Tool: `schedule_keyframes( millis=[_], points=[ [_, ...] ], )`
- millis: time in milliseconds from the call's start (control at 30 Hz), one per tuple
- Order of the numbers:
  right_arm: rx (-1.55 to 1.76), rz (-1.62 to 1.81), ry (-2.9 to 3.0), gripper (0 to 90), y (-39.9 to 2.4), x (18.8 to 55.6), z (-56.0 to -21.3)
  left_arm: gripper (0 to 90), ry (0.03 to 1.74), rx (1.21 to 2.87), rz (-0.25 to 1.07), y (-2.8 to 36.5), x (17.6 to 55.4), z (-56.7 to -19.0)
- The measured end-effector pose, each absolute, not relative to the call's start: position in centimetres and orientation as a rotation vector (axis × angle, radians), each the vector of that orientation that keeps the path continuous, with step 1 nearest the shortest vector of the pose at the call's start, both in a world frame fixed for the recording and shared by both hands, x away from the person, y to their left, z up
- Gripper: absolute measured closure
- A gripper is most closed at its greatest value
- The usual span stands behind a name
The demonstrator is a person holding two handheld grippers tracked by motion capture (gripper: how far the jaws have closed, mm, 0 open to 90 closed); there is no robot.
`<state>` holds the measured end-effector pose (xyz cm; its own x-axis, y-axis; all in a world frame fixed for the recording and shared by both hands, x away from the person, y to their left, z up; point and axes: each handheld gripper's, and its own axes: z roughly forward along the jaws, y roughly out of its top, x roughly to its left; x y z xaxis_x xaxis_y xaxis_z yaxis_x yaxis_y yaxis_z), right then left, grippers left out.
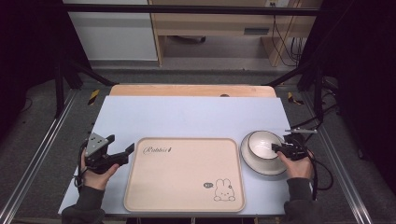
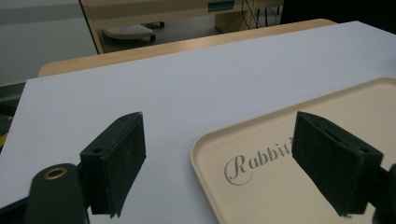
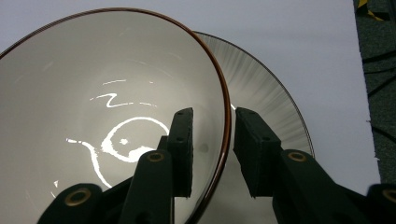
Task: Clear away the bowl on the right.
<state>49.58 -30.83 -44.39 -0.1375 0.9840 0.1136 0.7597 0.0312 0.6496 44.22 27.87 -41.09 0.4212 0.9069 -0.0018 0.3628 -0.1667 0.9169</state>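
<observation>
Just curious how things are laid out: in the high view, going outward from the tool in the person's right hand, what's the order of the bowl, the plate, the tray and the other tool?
1. Bowl: its rim sits between the right tool's jaws.
2. Plate: directly under the bowl.
3. Tray: mid-table, to the left.
4. Left tool: beyond the tray's far side.

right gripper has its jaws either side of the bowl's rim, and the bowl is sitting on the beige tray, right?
Not quite. The bowl sits on a plate on the table, right of the tray, as the high view shows. The right gripper does straddle its rim.
</observation>
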Motion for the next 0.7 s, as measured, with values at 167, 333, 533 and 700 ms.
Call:
schedule_keyframes(
  millis=[167, 333, 533, 700],
  points=[
    [1.785, 0.83, 1.955, 73.6, -30.68, 49.74, -44.48, 17.4, 1.105, 1.734, 0.724, 27.8, 44.21, -41.08],
    [1.815, 0.837, 1.958, 75.9, -30.59, 49.88, -44.55, 17.5, 1.105, 1.738, 0.725, 27.78, 44.22, -41.11],
    [1.833, 0.85, 1.953, 76.8, -30.77, 49.97, -44.57, 17.5, 1.108, 1.739, 0.725, 27.76, 44.26, -41.15],
    [1.868, 0.86, 1.941, 77.6, -30.73, 50.0, -44.46, 17.6, 1.108, 1.74, 0.726, 27.75, 44.25, -41.14]
  ],
)
